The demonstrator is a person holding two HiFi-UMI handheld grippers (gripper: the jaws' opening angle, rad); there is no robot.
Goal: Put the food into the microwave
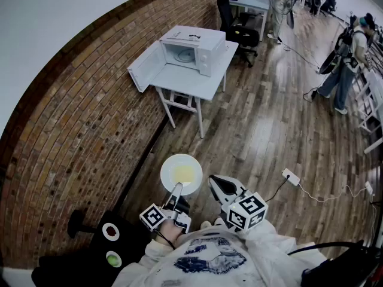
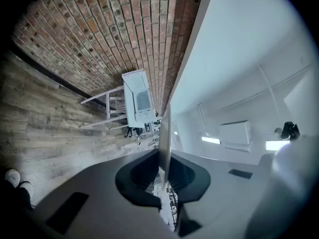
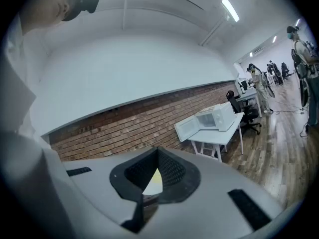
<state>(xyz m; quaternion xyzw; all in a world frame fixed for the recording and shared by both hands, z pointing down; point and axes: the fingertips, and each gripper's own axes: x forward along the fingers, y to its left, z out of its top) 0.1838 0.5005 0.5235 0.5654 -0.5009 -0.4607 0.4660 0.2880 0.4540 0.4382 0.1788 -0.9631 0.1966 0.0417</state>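
Observation:
A white plate (image 1: 181, 173) with pale yellow food (image 1: 184, 173) is held level above the wood floor. My left gripper (image 1: 177, 188) is shut on its near rim; in the left gripper view the plate (image 2: 165, 138) shows edge-on between the pads of that gripper (image 2: 164, 169). Just right of the plate, my right gripper (image 1: 216, 184) is shut and holds nothing; its tips (image 3: 158, 151) meet. The white microwave (image 1: 192, 49) stands far ahead on a small white table (image 1: 197, 84) with its door (image 1: 145, 66) swung open to the left. The microwave (image 3: 215, 118) also shows in the right gripper view.
A brick wall (image 1: 78, 112) runs along the left. A black office chair (image 1: 239, 31) stands beyond the table. A white power strip (image 1: 291, 176) and its cable lie on the floor at right. Two small bowls (image 1: 111, 232) sit on a dark stand at lower left. People stand at far right.

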